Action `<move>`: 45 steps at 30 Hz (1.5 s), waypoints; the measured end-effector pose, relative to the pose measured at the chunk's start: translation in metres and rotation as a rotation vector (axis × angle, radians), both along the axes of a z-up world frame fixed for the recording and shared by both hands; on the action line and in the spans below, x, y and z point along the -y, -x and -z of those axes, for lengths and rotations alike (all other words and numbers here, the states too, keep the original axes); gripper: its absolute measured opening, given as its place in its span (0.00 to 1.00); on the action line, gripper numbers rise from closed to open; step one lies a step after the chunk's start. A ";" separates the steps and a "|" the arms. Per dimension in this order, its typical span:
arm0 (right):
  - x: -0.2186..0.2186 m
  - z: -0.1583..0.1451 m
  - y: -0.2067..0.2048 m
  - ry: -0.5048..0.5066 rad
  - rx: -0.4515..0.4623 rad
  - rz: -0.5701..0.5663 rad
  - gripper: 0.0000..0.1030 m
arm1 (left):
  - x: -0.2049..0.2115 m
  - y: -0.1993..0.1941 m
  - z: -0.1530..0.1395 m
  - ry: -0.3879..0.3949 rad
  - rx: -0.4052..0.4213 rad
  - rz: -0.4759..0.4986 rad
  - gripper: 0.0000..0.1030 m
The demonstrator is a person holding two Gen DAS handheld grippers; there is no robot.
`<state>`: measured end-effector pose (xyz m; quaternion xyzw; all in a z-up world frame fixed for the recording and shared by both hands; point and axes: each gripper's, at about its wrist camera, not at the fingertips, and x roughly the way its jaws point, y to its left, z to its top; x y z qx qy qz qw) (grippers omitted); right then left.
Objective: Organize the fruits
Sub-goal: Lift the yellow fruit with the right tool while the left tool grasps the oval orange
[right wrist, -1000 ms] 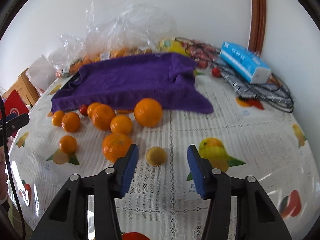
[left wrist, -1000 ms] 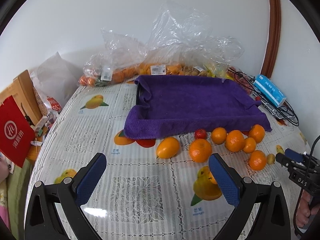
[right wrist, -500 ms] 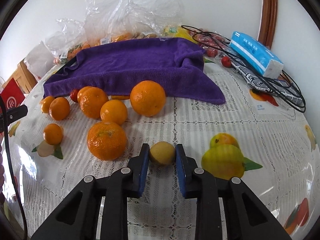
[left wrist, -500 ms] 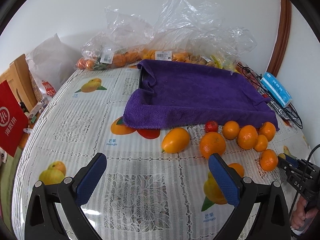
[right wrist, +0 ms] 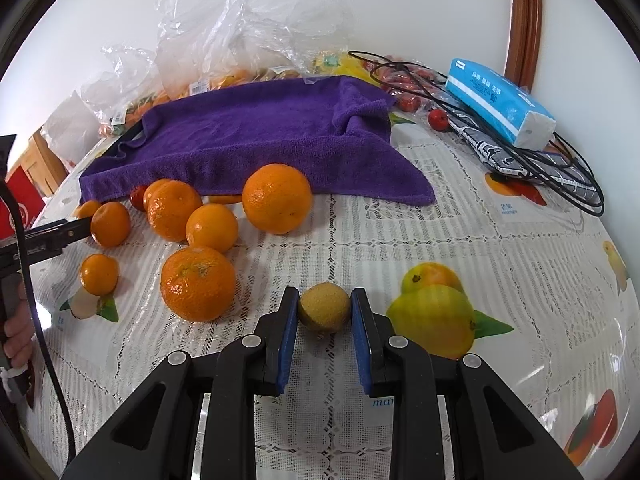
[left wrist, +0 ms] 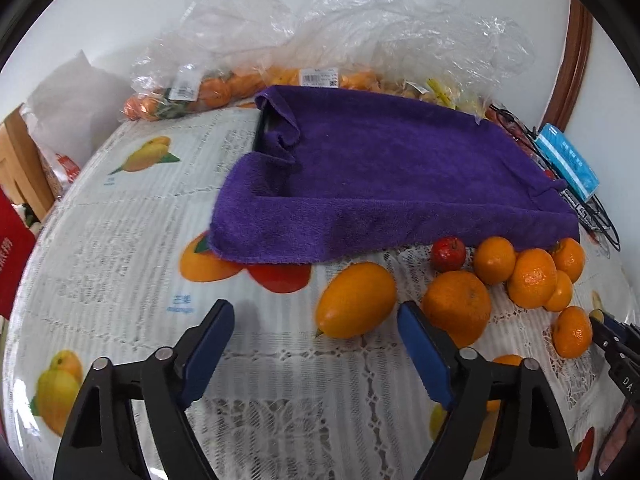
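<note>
In the right wrist view my right gripper [right wrist: 325,312] is shut on a small brownish-yellow fruit [right wrist: 324,307] that rests on the tablecloth. Several oranges [right wrist: 198,282] lie to its left, in front of a purple towel [right wrist: 256,136] draped over a tray. In the left wrist view my left gripper [left wrist: 316,330] is low over the table with its jaws closing. An oval orange fruit [left wrist: 356,299] lies just ahead of its fingertips, nearer the right finger [left wrist: 420,344], and the pads do not touch it. A round orange [left wrist: 458,304] sits just outside that finger.
Clear plastic bags of fruit [left wrist: 248,84] line the wall behind the towel. A blue tissue pack [right wrist: 500,102] lies on black cables [right wrist: 560,176] at the right. A small red fruit [left wrist: 448,249] sits by the towel's edge. A red bag [left wrist: 10,248] hangs off the left.
My left gripper has come down and forward toward the oval orange fruit and its jaws have narrowed. My right gripper has shut on the small brownish-yellow fruit.
</note>
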<state>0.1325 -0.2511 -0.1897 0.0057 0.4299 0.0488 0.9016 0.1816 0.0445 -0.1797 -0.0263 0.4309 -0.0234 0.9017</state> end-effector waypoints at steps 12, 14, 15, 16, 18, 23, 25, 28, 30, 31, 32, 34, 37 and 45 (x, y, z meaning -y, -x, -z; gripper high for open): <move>-0.001 -0.002 0.002 0.012 0.008 0.015 0.25 | 0.017 0.002 -0.003 -0.034 0.013 0.103 0.30; -0.001 -0.005 0.003 0.016 0.014 0.019 0.25 | 0.015 0.005 -0.004 -0.022 0.010 0.094 0.30; -0.001 -0.007 0.004 0.016 0.019 0.022 0.25 | 0.013 0.007 -0.004 -0.015 0.010 0.091 0.30; -0.001 -0.010 0.005 0.014 0.025 0.025 0.25 | 0.012 0.009 -0.006 -0.011 0.010 0.087 0.30; -0.001 -0.017 0.007 0.013 0.040 0.028 0.25 | 0.008 0.012 -0.009 -0.005 0.011 0.078 0.30; -0.005 -0.035 0.004 0.006 0.074 0.029 0.25 | 0.001 0.020 -0.024 0.028 0.030 0.070 0.30; -0.009 -0.042 0.000 0.006 0.084 0.027 0.25 | -0.001 0.021 -0.032 0.040 0.040 0.073 0.30; -0.014 -0.055 -0.010 0.000 0.115 0.022 0.25 | -0.001 0.021 -0.043 0.041 0.063 0.074 0.30; -0.017 -0.062 -0.017 -0.013 0.126 0.015 0.25 | -0.001 0.018 -0.050 0.049 0.075 0.071 0.30; -0.019 -0.066 -0.021 -0.016 0.131 0.015 0.25 | -0.001 0.017 -0.053 0.057 0.078 0.069 0.30; -0.021 -0.070 -0.025 -0.019 0.137 0.013 0.25 | -0.002 0.015 -0.056 0.067 0.080 0.065 0.30; -0.028 -0.080 -0.034 -0.027 0.155 0.001 0.25 | -0.002 0.009 -0.062 0.084 0.087 0.060 0.30; -0.036 -0.091 -0.048 -0.032 0.178 -0.009 0.25 | 0.000 -0.002 -0.071 0.086 0.111 0.061 0.30; -0.056 -0.114 -0.095 -0.050 0.236 -0.043 0.25 | 0.000 -0.041 -0.090 0.111 0.170 0.052 0.30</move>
